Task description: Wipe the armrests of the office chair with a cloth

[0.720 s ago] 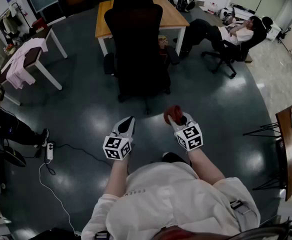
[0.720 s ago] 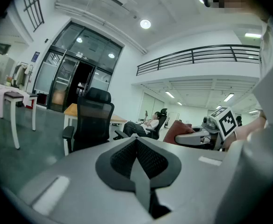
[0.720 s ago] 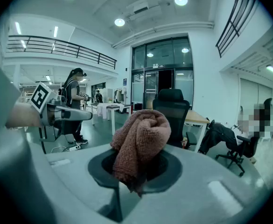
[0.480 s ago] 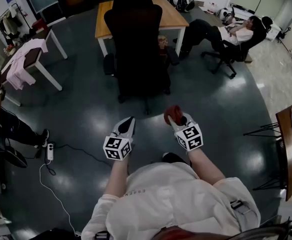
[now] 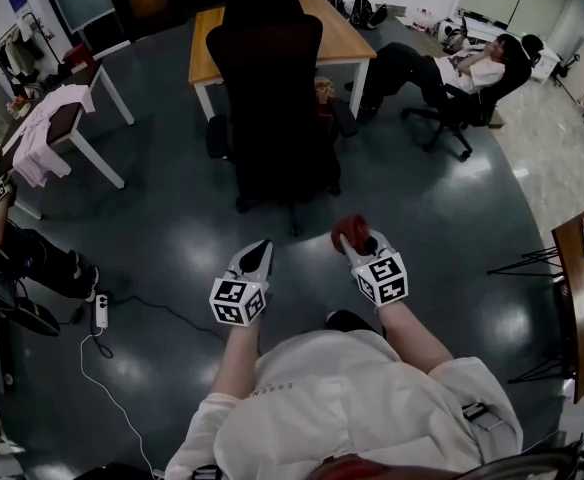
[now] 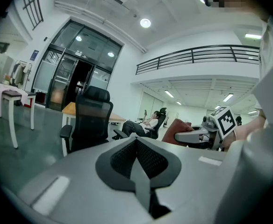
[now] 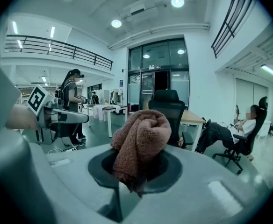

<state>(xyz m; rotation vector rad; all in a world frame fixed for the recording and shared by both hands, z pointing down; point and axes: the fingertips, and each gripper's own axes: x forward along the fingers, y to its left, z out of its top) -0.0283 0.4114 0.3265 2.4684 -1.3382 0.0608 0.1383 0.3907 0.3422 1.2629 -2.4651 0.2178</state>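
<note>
Right tool [image 5: 356, 241] shut tight on the bunched cloth [image 7: 141, 141], carried ready for wiping. Left tool [image 5: 256, 257]: jaws together, empty. Chair [image 5: 272, 88] stands well apart, upper centre of frame; its armrests seem not yet reached.

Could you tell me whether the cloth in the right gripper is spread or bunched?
Bunched: the reddish-brown knitted cloth is a rolled wad clamped in the right gripper, no part spread flat.
</note>
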